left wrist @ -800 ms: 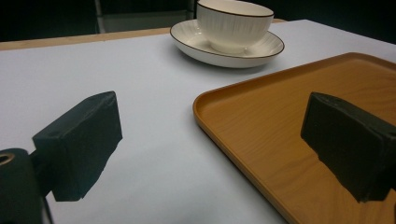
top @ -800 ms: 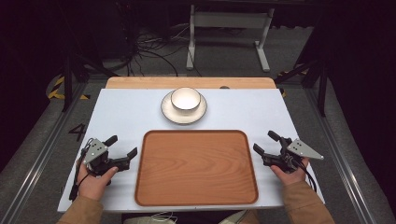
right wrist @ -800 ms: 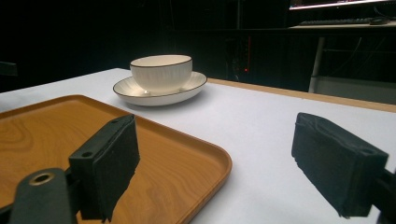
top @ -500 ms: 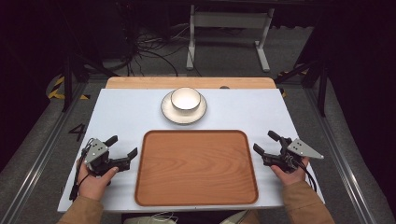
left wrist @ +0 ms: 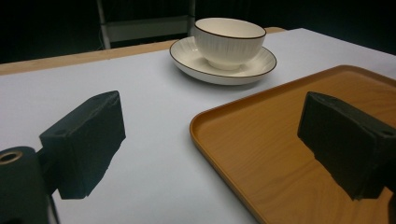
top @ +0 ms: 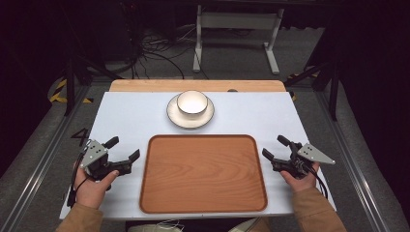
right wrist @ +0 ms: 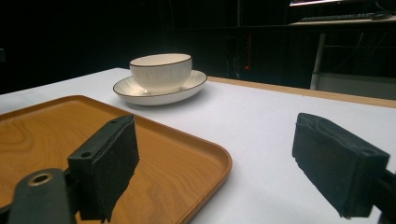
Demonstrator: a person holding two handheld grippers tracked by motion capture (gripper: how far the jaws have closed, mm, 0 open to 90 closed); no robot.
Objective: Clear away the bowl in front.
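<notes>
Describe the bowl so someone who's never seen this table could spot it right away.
Start at the white table and its big wooden tray. Just beyond the tray's far edge sits a cream saucer, and the bowl stands on it: the only deep, ribbed, dark-rimmed dish there.

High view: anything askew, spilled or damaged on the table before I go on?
Nothing stands out. The bowl sits upright on its saucer, and the wooden tray lies flat and bare.

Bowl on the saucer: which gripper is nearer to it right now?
Left, narrowly. The left gripper sits off the tray's left edge, the right gripper off its right edge; the bowl stands beyond the tray, slightly left of centre.
</notes>
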